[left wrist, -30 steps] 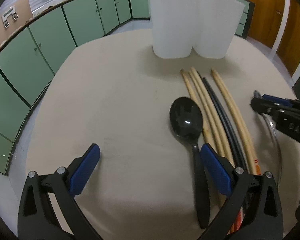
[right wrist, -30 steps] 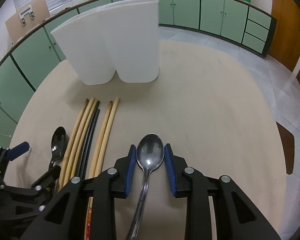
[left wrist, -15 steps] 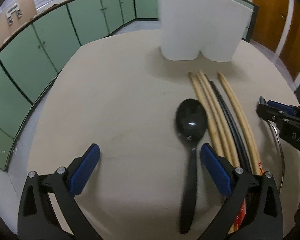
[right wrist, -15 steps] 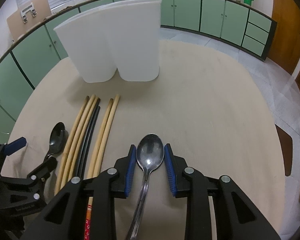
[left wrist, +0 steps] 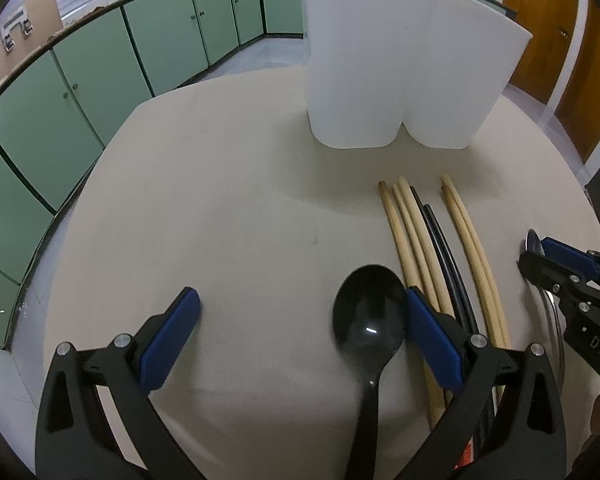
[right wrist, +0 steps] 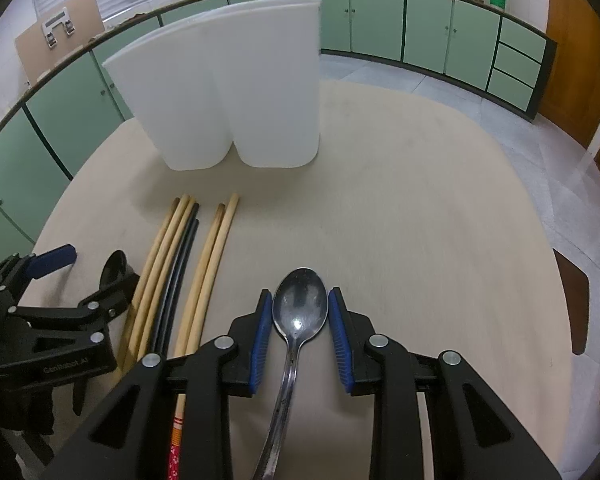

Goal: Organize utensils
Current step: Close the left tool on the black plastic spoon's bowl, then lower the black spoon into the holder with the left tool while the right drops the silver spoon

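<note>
A black plastic spoon (left wrist: 370,324) lies on the beige table, its bowl just inside the right finger of my open left gripper (left wrist: 300,336). It also shows in the right wrist view (right wrist: 114,266). My right gripper (right wrist: 300,336) is shut on a metal spoon (right wrist: 298,312), bowl forward, fingers touching both sides of the bowl. Several wooden and black chopsticks (left wrist: 424,248) lie side by side between the two spoons; they also show in the right wrist view (right wrist: 188,264). A white two-compartment holder (left wrist: 400,68) stands upright at the far side, also in the right wrist view (right wrist: 236,92).
The round table (right wrist: 420,208) is ringed by green cabinets (left wrist: 100,76). A wooden door (right wrist: 580,60) is at the right. A chair back (right wrist: 572,300) stands off the table's right edge.
My left gripper has moved forward and to the left, so the black spoon now lies against its right finger. The right gripper keeps hold of the metal spoon and has barely moved.
</note>
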A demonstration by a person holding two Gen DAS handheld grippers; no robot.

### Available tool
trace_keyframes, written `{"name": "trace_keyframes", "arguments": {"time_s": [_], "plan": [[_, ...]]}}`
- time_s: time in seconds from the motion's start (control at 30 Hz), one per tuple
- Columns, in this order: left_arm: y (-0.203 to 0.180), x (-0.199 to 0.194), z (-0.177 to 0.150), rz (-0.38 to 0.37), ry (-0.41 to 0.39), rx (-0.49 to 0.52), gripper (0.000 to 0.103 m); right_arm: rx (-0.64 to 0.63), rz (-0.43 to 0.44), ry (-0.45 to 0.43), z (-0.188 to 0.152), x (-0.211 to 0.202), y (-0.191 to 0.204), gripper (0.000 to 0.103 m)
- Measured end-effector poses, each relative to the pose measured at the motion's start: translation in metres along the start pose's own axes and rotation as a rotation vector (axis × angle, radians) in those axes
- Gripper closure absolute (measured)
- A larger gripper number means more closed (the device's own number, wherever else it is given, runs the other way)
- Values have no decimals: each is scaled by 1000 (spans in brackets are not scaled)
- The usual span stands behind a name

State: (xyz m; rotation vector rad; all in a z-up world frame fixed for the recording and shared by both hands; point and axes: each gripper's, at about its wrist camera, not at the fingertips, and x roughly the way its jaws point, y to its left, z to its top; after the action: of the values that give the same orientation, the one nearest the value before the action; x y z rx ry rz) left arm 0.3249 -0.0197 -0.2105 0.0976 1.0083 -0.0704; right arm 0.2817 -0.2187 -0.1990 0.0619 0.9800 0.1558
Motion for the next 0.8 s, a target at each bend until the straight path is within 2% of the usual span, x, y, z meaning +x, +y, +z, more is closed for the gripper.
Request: {"name": "trace_keyframes", "arguments": {"time_s": [0.13,0.23,0.3,0.33,0.37,0.4,0.5,0.6,0.8], "plan": [[3,2,3,-22,-2,-14,10,1,9,5,1,-1,-3,74],[8,2,8,-40,-17,-13,31,-3,7,10,3,-1,-4,74],[6,0,8,-61,-19,-4,49,-4,7,16,5,-1,-5,75],[5,0,10,-71,-20,4,54,-7,8,19,5,-2,-5,75],[5,0,12,-78,-22,10,64,-5,11,20,6,-2,-5,75],[4,0,13,-91,-22,14,69,-2,14,20,7,-2,-6,75],[5,-4,15,-120,-37,14,69,10,26,10,7,-7,-10,75],[9,-19,11,-139,-102,-2,69,16,46,-43,3,-19,-14,75],[14,-67,-1,-156,-304,-32,69,-2,73,-185,-3,-58,-19,75]]}}
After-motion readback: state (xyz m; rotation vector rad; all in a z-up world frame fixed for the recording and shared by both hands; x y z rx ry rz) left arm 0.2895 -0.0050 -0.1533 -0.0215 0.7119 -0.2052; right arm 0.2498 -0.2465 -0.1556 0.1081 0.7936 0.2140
